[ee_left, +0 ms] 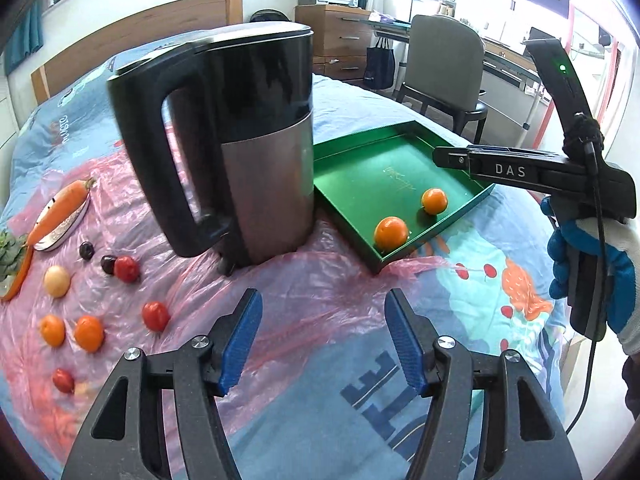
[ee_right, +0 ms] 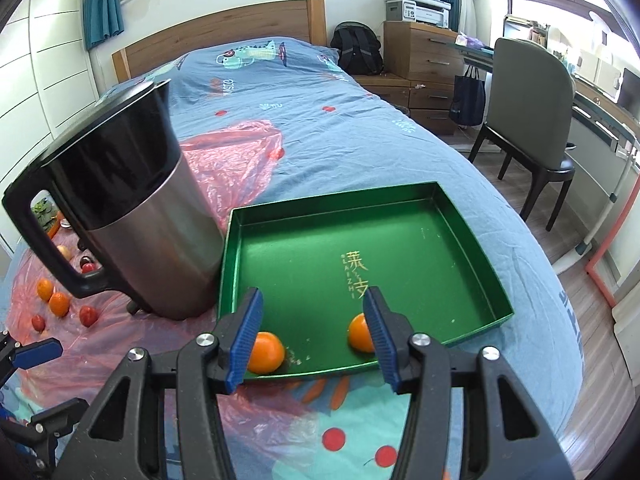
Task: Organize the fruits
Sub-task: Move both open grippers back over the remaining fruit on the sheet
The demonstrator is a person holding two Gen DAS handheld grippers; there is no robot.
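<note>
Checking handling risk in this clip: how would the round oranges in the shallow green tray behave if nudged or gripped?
The round orange would probably roll: both sit loose on the shallow green tray's smooth floor. The low tray wall beside them would likely stop them. Their curved skin might slip between the flat blue pads of the open right hand-held gripper.

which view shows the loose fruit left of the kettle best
The left wrist view. The loose fruit lies in the open on the pink plastic sheet, each piece separate. In the right wrist view the kettle hides part of the group; the rest is small at the picture's left edge.
</note>
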